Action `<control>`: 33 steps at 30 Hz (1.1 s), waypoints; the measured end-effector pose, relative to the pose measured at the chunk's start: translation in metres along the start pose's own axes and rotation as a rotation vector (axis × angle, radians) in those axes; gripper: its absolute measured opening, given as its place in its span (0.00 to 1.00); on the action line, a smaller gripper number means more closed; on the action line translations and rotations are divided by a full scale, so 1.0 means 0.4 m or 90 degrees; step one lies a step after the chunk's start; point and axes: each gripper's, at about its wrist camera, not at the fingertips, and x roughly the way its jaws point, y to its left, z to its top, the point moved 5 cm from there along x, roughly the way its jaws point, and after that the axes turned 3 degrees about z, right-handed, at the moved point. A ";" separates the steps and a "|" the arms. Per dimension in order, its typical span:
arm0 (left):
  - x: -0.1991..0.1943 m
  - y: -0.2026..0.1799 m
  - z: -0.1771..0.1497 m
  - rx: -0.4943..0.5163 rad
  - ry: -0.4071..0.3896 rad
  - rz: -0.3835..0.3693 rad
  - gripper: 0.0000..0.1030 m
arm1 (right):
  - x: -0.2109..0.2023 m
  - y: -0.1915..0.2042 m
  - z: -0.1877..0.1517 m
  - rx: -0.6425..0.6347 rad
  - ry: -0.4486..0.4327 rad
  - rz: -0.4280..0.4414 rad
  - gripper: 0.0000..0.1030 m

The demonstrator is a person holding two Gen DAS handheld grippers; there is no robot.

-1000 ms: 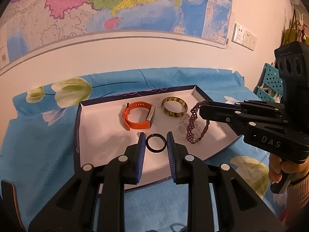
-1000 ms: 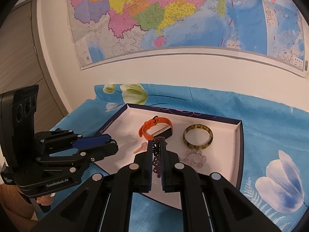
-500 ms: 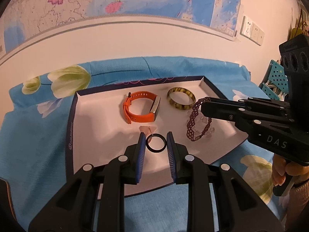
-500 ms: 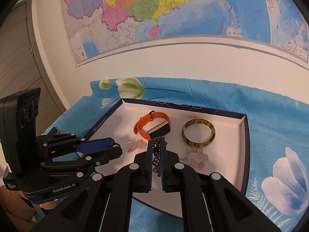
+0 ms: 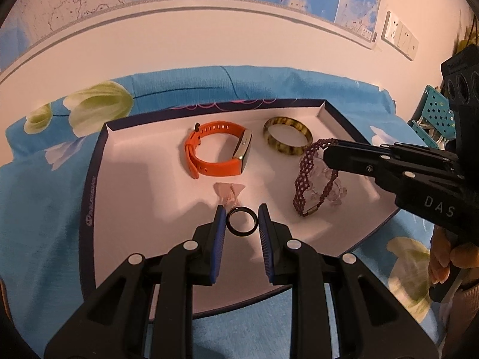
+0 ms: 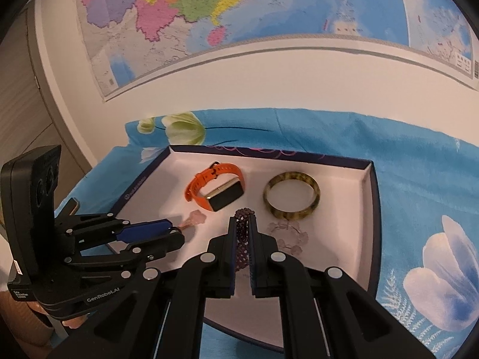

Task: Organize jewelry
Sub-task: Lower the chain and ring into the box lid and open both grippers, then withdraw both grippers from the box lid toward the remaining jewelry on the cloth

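1. Your left gripper [image 5: 242, 209] holds a black ring [image 5: 242, 220] pinched between its blue pads, over the near part of a shallow white tray [image 5: 143, 179] with a dark rim.
2. Your right gripper [image 6: 242, 220] is closed on a purple beaded bracelet [image 5: 308, 176]; the loop hangs from the fingertips with its clasp end low over the tray floor, and the pictures do not settle whether it touches.
3. The tray sits on a blue cloth [image 5: 45, 197] printed with pale flowers, against a white wall bearing a map [image 6: 209, 9].
4. In the tray, an orange watch [image 5: 217, 152] lies toward the back, with a mottled yellow-brown bangle [image 5: 287, 136] beside it on the right.
5. A clear pink bead bracelet [image 6: 289, 236] lies under and just behind the hanging purple one.
6. A small pink ornament [image 5: 229, 193] lies just ahead of the black ring.
7. Part of your hand [image 5: 446, 264] shows on the right gripper's handle.
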 end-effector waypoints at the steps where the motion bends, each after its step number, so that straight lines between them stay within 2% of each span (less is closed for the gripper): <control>1: 0.004 0.000 -0.001 0.000 0.003 -0.002 0.22 | 0.001 -0.004 -0.002 0.002 0.002 -0.003 0.06; 7: 0.019 0.005 -0.009 -0.009 0.017 -0.007 0.23 | 0.013 -0.023 -0.012 0.013 0.021 -0.015 0.07; 13: 0.011 0.009 -0.008 -0.016 0.009 -0.009 0.30 | 0.014 -0.042 -0.022 0.028 0.030 -0.029 0.10; 17: -0.022 0.010 0.001 -0.016 -0.015 -0.005 0.35 | 0.005 -0.043 -0.028 0.027 0.030 -0.035 0.10; 21: -0.072 0.011 0.008 -0.019 -0.043 -0.009 0.38 | -0.014 -0.038 -0.032 0.023 0.022 -0.036 0.14; 29: -0.207 0.015 -0.006 -0.007 -0.113 -0.006 0.45 | -0.085 0.001 -0.044 0.006 -0.012 -0.029 0.29; 33: -0.266 0.025 -0.030 -0.001 -0.138 0.001 0.46 | -0.130 0.031 -0.057 -0.010 -0.029 -0.019 0.33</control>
